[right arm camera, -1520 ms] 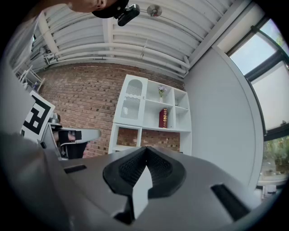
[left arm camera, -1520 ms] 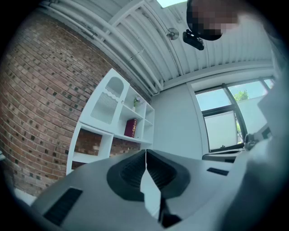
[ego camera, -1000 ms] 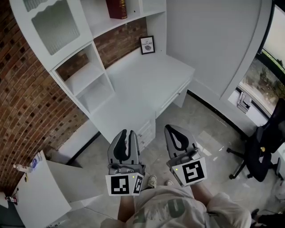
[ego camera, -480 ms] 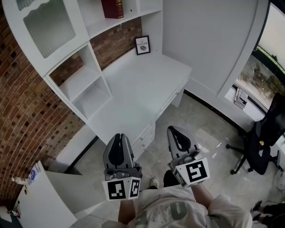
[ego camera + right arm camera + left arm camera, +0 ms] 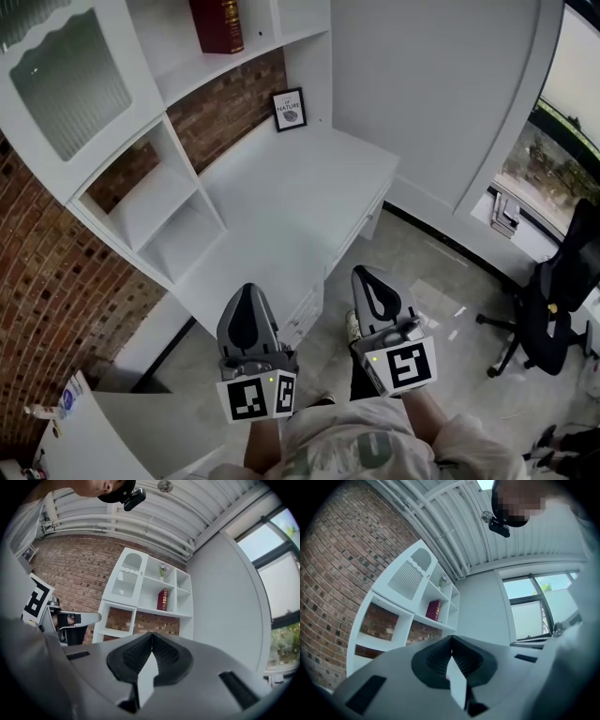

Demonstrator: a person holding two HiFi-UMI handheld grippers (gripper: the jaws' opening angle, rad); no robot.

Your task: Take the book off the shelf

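Note:
A dark red book (image 5: 216,25) stands upright on an upper shelf of the white shelf unit (image 5: 187,75); it also shows as a red book (image 5: 434,610) in the left gripper view and a red book (image 5: 162,600) in the right gripper view. My left gripper (image 5: 246,296) and my right gripper (image 5: 361,273) are held side by side low in the head view, over the floor in front of the desk, far below the book. Both have their jaws shut with nothing between them.
A white desk (image 5: 309,178) with drawers runs under the shelves, with a small framed picture (image 5: 289,109) against the brick wall (image 5: 56,281). A black office chair (image 5: 553,309) stands at the right near the window. A small vase with flowers (image 5: 162,569) sits on the top shelf.
The head view has shifted so the shelf unit and the book sit lower and more to the left. Both grippers stay shut and keep about the same place in the view.

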